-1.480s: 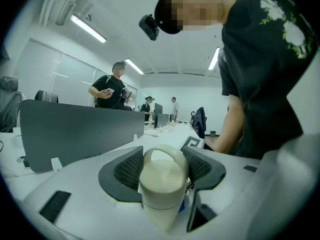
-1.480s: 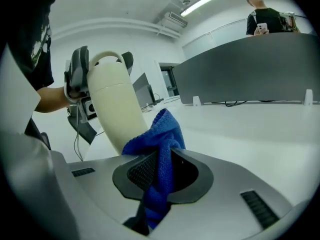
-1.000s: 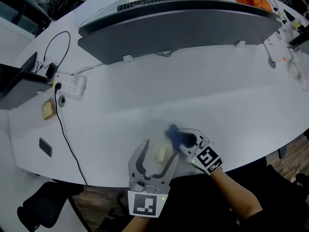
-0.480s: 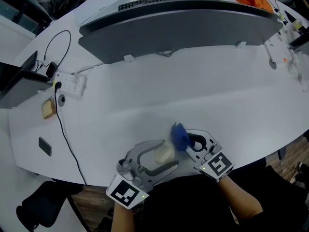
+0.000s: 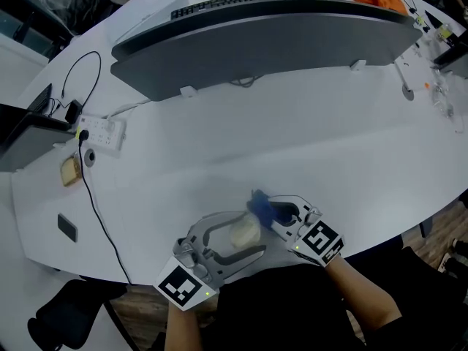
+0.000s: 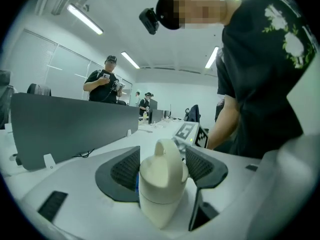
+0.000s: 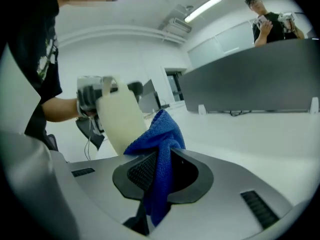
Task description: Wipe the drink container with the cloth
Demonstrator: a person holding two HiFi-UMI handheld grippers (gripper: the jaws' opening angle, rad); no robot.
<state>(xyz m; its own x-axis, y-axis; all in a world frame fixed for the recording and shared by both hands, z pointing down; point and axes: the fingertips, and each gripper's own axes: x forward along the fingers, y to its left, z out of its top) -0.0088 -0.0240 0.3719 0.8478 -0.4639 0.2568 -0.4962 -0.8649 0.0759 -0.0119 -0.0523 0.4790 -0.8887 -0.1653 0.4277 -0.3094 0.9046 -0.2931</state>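
Drink container (image 6: 160,184) in left jaws, cloth (image 7: 161,151) in right

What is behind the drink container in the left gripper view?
Behind the drink container show a sliver of the blue cloth and the right gripper's marker cube. The container covers the remaining cloth and that gripper's jaws.

Drink container (image 6: 162,184): cream plastic, smooth, matt, no shine. Cloth (image 7: 161,144): blue fabric, nubbly looped weave, soft-looking. My left gripper (image 6: 162,165) and right gripper (image 7: 164,176): smooth matt grey plastic shells, dark ribbed rubbery-looking pads (image 6: 125,170). Table (image 5: 292,137): white, smooth, faint sheen. Divider panel (image 5: 278,35): grey, matt.
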